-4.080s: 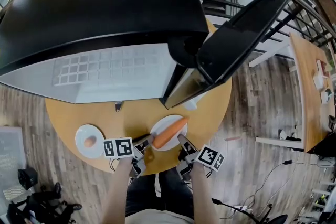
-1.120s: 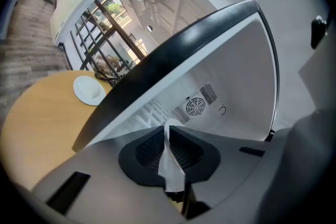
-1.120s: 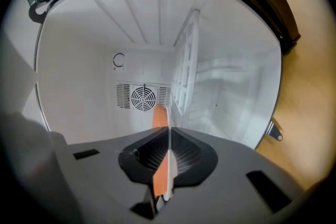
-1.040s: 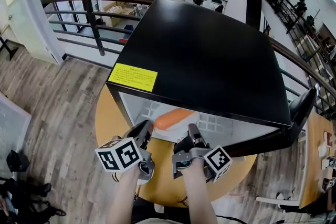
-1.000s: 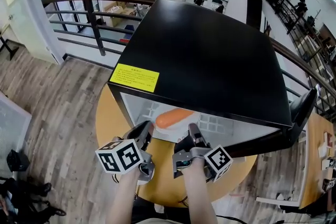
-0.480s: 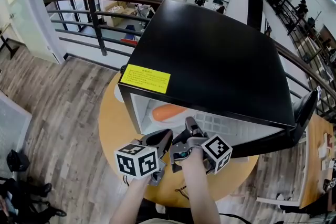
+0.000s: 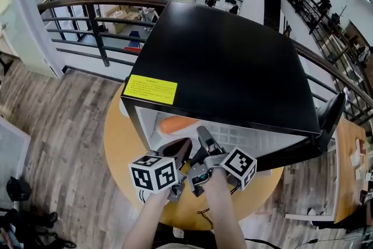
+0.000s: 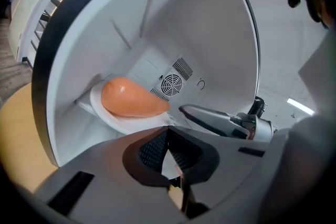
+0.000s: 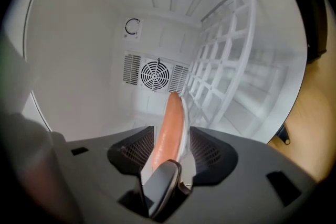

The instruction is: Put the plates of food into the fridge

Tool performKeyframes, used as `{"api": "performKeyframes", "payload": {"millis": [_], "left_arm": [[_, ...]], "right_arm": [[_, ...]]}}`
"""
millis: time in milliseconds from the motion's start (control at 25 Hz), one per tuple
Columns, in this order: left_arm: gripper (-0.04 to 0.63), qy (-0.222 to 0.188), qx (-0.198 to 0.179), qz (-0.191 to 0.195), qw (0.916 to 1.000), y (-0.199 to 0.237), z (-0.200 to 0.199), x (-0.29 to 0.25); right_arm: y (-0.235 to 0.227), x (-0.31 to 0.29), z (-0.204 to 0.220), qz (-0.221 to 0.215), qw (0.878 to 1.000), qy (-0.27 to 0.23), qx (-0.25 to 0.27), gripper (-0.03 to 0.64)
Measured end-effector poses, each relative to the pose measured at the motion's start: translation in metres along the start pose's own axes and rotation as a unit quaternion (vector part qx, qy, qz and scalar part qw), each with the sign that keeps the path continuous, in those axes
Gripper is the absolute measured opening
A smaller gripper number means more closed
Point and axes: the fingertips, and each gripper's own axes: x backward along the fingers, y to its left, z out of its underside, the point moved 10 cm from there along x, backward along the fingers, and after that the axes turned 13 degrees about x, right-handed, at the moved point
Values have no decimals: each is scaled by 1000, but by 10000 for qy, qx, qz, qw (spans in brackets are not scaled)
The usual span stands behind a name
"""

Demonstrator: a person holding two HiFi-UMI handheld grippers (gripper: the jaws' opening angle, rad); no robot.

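Plate [image 8: 122, 122] with the carrot [image 8: 131, 98] sat inside the fridge [image 7: 233, 67], at the left of the opening in the head view, resting on a white inner surface near the front. Your right gripper [image 9: 170, 147] had just been opening its jaws. They stood spread, with the plate rim and carrot between them and neither pad pressing. Your left gripper [image 8: 168, 152] was pressed together with nothing in it, just beside the right one at the fridge mouth.

Risks, as I judged them:
- The rim was between the right pads, so a crooked pull-back could have hooked it. That would have dragged the plate toward the edge or tipped it.
- The carrot lay loose and long on the plate, so any knock could have rolled it off.
- The two tools were crowded together, and one could have bumped the other into the plate.
- The plate looked close to the front. If it slid out any further, the door [image 7: 329, 119] might have struck it on closing, or it could have dropped onto the table [image 7: 122, 143].
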Motion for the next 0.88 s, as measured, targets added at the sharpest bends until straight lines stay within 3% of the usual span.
{"api": "performKeyframes", "payload": {"millis": [160,280,400,440,680,880], "left_arm": [[6,40,-90,-39,9999,-2,2,2],[6,17,-206,-182,9996,-2,6,11],[6,-27,-724,-589,9956,1,8,18],[6,-40,-861,-671,9940,1,7,19],[6,-187,-978,-642,9930,-2,-1,10],[6,-292,-1204,-864,9885,4,-17,-10]], "right_arm": [[-2,26,-2,235,9980,-246,537,199],[-4,44,2,156,9913,-486,1212,183],[-6,57,9,-33,9814,-759,1763,41],[-6,60,11,-150,9787,-835,1870,26],[-9,71,19,-259,9777,-881,1889,24],[-10,78,15,-199,9745,-1028,1986,23]]}}
